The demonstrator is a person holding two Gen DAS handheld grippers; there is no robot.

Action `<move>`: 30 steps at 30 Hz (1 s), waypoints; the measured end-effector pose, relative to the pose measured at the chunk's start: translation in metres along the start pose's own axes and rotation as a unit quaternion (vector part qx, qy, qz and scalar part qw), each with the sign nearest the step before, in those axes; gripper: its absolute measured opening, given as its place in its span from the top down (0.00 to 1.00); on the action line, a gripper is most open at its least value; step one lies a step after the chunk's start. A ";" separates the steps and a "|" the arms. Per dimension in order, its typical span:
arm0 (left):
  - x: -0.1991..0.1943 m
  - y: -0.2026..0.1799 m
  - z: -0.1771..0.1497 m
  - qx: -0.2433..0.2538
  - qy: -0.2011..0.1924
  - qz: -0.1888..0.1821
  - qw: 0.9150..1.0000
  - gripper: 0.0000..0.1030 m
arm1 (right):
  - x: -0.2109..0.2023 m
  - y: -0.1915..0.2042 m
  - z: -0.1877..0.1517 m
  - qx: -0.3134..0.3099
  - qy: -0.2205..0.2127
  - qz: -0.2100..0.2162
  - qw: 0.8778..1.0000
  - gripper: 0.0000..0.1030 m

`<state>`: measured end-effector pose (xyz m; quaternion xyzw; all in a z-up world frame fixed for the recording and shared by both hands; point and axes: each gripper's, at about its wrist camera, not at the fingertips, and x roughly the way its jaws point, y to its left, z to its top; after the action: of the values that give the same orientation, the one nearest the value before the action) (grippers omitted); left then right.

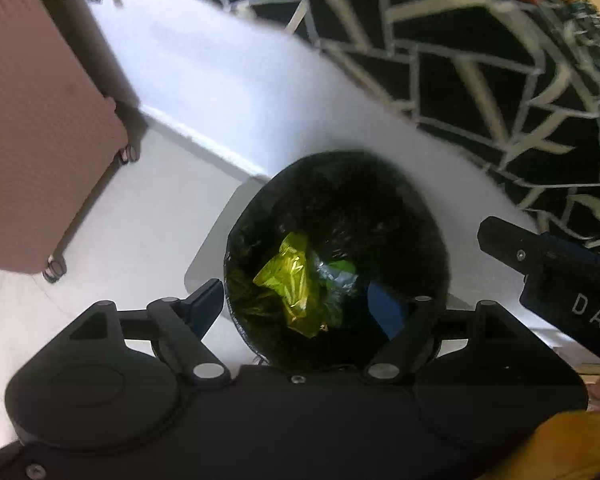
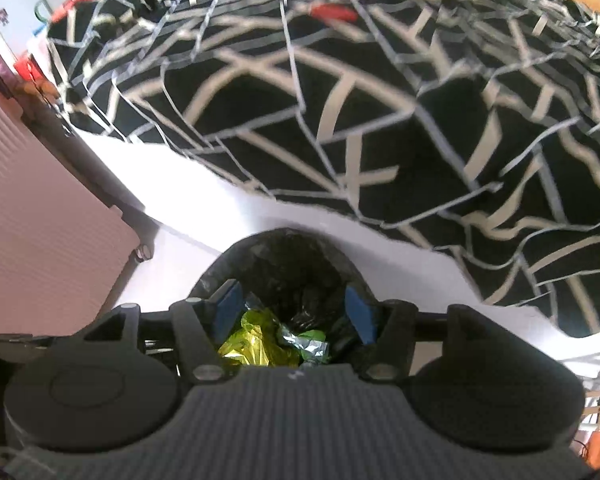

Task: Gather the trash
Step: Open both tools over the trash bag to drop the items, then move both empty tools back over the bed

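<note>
A round bin lined with a black bag (image 1: 404,216) stands on the pale floor beside the bed. Inside it lie a crumpled yellow foil wrapper (image 1: 288,280) and a green and silver wrapper (image 1: 342,276). My left gripper (image 1: 300,308) hangs over the bin, open, with nothing between its blue pads. In the right wrist view the same bin (image 2: 284,252) holds the yellow wrapper (image 2: 252,340) and the green and silver wrapper (image 2: 312,344). My right gripper (image 2: 294,312) is open above them, empty. The right gripper's body (image 1: 560,276) shows at the right edge of the left wrist view.
A pink ribbed suitcase (image 1: 32,128) on wheels stands left of the bin. A bed with a black cover crossed by pale lines (image 2: 380,128) rises behind the bin, over a white sheet edge (image 1: 228,80). Small coloured items (image 2: 328,10) lie far up on the cover. A yellow sleeve (image 1: 560,440) shows bottom right.
</note>
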<state>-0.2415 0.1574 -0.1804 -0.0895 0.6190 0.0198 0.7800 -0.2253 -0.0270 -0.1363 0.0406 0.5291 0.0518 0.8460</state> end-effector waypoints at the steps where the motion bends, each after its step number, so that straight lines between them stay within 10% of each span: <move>1: -0.008 -0.004 0.002 0.007 -0.004 -0.003 1.000 0.25 | -0.009 -0.001 0.003 0.000 -0.005 -0.001 1.000 0.29; 15: -0.134 -0.067 0.050 0.107 -0.090 -0.058 0.988 0.23 | -0.136 -0.028 0.054 0.062 -0.107 -0.044 0.991 0.26; 30: -0.222 -0.130 0.121 0.191 -0.222 -0.093 0.952 0.25 | -0.200 -0.076 0.112 0.111 -0.211 -0.096 0.966 0.27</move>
<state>-0.1581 0.0672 0.0764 0.0103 0.4118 -0.1518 0.8985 -0.2077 -0.1305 0.0817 0.0936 0.3423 -0.0985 0.9297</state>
